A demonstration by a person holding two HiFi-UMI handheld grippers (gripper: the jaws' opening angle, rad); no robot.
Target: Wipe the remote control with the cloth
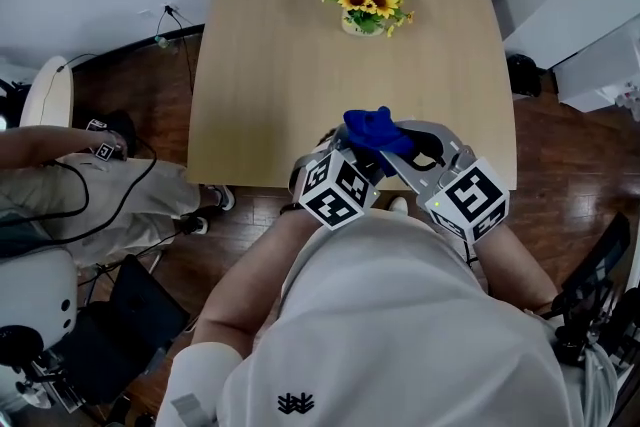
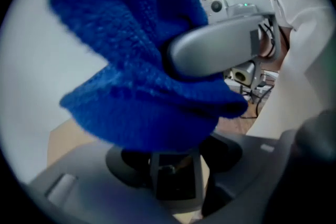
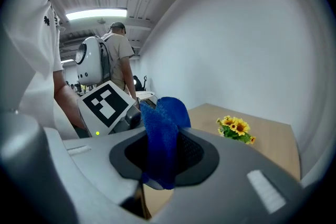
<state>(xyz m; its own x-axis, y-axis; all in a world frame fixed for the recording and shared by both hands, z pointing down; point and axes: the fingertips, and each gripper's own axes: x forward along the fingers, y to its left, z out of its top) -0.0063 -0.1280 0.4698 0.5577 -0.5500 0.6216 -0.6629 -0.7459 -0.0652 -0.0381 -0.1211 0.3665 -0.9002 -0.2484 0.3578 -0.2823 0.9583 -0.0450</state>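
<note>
Both grippers are held close together over the near edge of the wooden table (image 1: 300,65). A blue fluffy cloth (image 1: 375,130) is bunched between them. My right gripper (image 1: 402,143) is shut on the cloth (image 3: 163,134), which hangs through its jaws (image 3: 163,157). In the left gripper view the cloth (image 2: 142,71) drapes over my left gripper (image 2: 169,165), with a grey finger of the right gripper (image 2: 220,47) pressed into it. A dark, slim object, seemingly the remote control (image 2: 170,180), is clamped end-on in the left jaws and mostly hidden under the cloth.
A small pot of sunflowers (image 1: 367,5) stands at the table's far side. A seated person (image 1: 60,180) with cables is at the left on the dark wood floor. Another person with a white backpack (image 3: 102,63) stands behind.
</note>
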